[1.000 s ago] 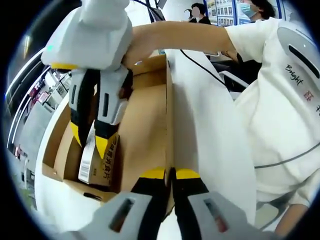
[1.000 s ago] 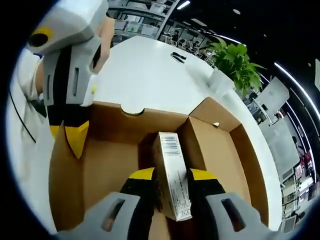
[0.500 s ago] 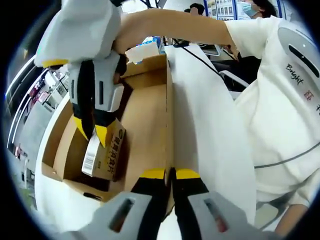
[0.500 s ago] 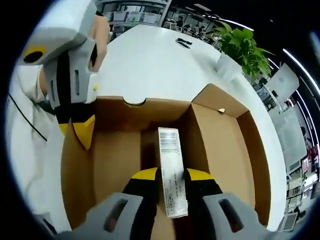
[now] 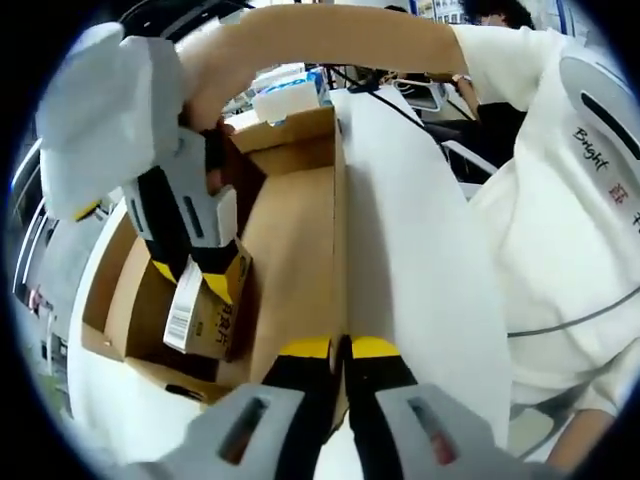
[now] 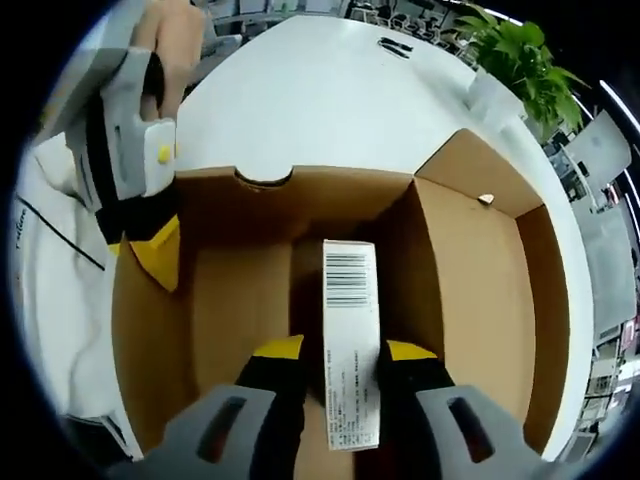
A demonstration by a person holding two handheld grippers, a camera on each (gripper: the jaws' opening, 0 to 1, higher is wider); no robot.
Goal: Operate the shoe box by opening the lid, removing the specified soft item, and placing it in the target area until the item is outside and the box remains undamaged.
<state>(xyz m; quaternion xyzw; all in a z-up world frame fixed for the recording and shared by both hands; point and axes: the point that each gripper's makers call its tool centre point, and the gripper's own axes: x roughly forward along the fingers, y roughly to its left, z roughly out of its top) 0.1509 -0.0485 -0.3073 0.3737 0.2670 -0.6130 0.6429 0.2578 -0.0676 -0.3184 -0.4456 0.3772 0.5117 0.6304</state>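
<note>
The brown shoe box [image 6: 470, 250] stands open on a white table, its lid [image 5: 295, 240] swung up. My left gripper [image 5: 342, 345] is shut on the lid's edge, and in the right gripper view it sits at the left [image 6: 150, 255]. My right gripper [image 6: 340, 350] is shut on a small white carton [image 6: 350, 330] with a barcode, held inside the box above its floor. In the left gripper view the right gripper [image 5: 200, 280] reaches down from the upper left, with the carton [image 5: 200, 320] clamped between its yellow-tipped fingers.
The white table [image 6: 330, 90] spreads beyond the box. A potted plant [image 6: 520, 55] stands at its far right, and a small dark object [image 6: 397, 45] lies near it. A person in a white top [image 5: 560, 200] stands close on the right. A blue-and-white item [image 5: 290, 95] lies behind the box.
My right gripper has tilted and drawn back over the box, keeping the carton in its hold. The left gripper has stayed clamped on the lid edge.
</note>
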